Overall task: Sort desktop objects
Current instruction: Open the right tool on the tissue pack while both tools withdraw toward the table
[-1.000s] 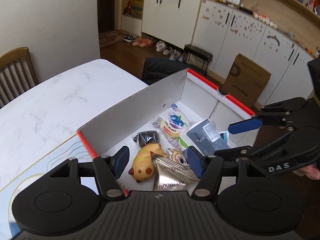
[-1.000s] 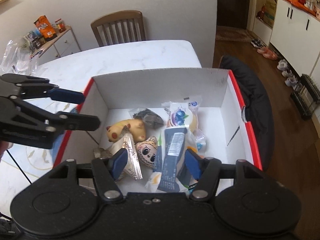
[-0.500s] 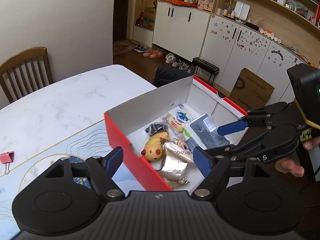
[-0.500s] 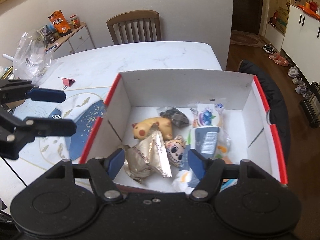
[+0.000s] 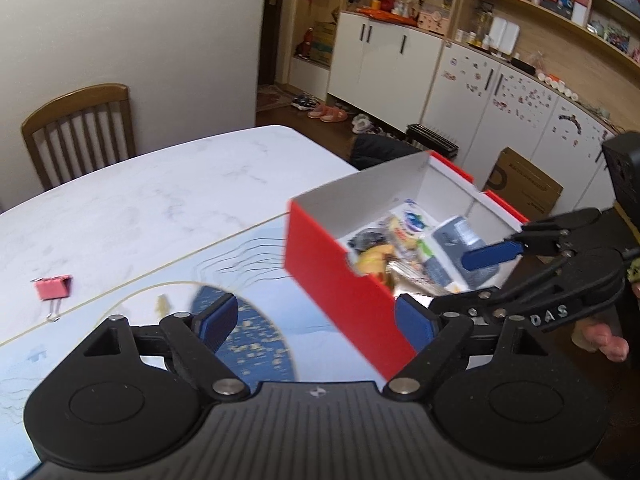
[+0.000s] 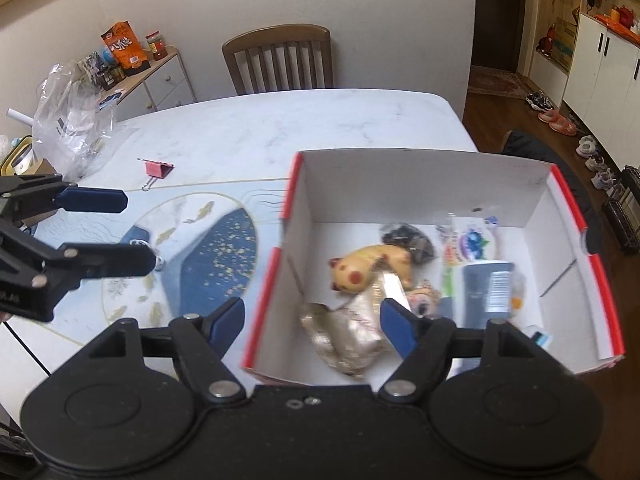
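Observation:
A box, red outside (image 5: 332, 276) and white inside (image 6: 420, 184), stands on the table and holds a yellow toy (image 6: 372, 270), a silver foil packet (image 6: 348, 336), a doll's head (image 6: 424, 300), a blue pack (image 6: 488, 284) and snack bags. A pink binder clip (image 5: 52, 288) (image 6: 158, 169) lies on the table left of the box. My left gripper (image 5: 316, 322) (image 6: 120, 230) hangs over the patterned mat, jaws opening with nothing between them. My right gripper (image 6: 312, 320) (image 5: 472, 280) is above the box's near left corner, jaws opening and empty.
A blue and white mat (image 6: 216, 256) covers the near table, with a small blue object (image 6: 138, 236) on it. A wooden chair (image 6: 280, 60) stands at the far side, a plastic bag (image 6: 72, 120) at the far left. A hand (image 5: 600, 340) holds the right gripper.
Both grippers have drawn back from above the box toward the left and their jaws have widened. The silver packet lies in the box, and the binder clip has come into view.

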Tool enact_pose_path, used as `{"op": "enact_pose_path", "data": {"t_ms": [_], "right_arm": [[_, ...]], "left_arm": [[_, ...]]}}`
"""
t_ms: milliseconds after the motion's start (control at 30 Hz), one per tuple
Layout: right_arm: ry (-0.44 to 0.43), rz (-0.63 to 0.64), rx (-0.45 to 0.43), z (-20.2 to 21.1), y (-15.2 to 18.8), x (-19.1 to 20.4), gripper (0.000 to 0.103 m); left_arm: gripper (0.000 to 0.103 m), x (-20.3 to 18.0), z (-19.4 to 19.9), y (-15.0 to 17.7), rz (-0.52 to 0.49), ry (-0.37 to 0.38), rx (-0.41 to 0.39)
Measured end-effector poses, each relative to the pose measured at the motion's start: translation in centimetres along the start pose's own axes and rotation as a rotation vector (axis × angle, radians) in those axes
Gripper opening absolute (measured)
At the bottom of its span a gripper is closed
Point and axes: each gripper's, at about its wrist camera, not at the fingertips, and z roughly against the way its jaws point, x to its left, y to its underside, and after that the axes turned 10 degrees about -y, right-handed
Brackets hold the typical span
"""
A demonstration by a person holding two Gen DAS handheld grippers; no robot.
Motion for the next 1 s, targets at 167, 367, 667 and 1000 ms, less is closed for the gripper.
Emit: {"op": "enact_pose_path", "data": {"t_ms": [167, 367, 667, 1000], "right_arm": [[0.015, 0.001, -0.006, -1.3, -0.1, 3.1, 0.075], [0.02, 0.003, -0.002, -3.6, -0.2, 7.1, 0.076], [0.035, 0.006, 0.001, -7.4, -0.6, 12.2, 0.076], [0.05, 0.018, 0.015, -12.3, -1.2, 16.2, 0.076]], "left_arm": [[0.101, 3.7, 0.6, 1.0, 0.029, -0.021, -0.007], [0.101, 8.6, 1.0, 2.6, 0.071, -0.055, -0.001], [0.101, 14.9, 0.9, 4.1, 0.096, -0.109, -0.008], [0.101, 20.9, -1.5, 4.5, 0.109, -0.172, 0.002]]}}
